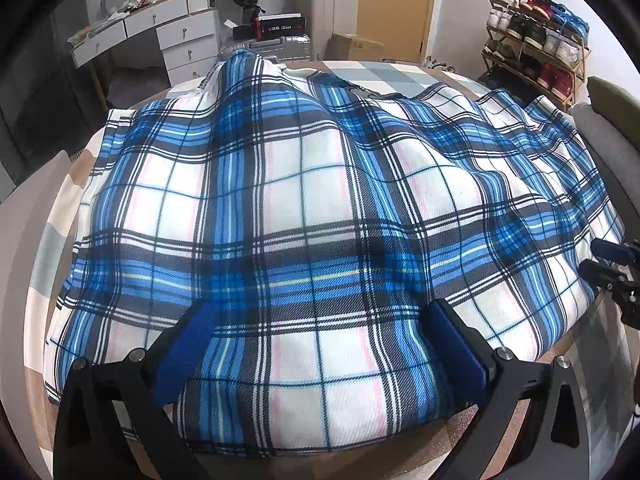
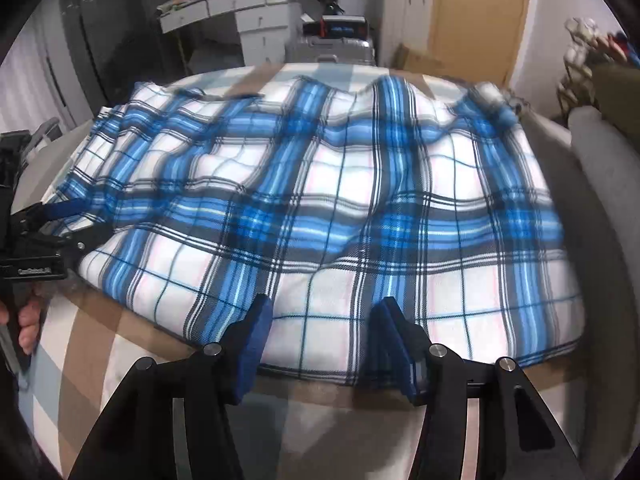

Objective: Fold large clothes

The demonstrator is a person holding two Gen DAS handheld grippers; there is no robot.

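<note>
1. Nearest in the left wrist view, the left gripper [image 1: 320, 344] has its blue-padded fingers [image 1: 188, 352] spread wide over the near hem of the plaid garment [image 1: 304, 200], pinching nothing.
2. In the right wrist view, the right gripper [image 2: 322, 340] is likewise spread apart, its fingers [image 2: 256, 340] straddling the garment's near edge without closing on it.
3. The blue, white and black plaid garment lies rumpled across a round table [image 2: 132, 320] covered with a checked cloth.
4. Only the right wrist view shows a bare hand [image 2: 28, 324] gripping the left tool's handle at the far left; only the left wrist view shows the right gripper's tips [image 1: 612, 264] at the garment's right edge.
5. Farther off, the left wrist view sharply shows a shoe rack [image 1: 536, 48] filled with sneakers, blurred in the other view.
6. Farthest stand a cluttered white drawer desk [image 1: 160, 28], suitcases [image 1: 324, 0] and a wooden door [image 2: 480, 12].
</note>
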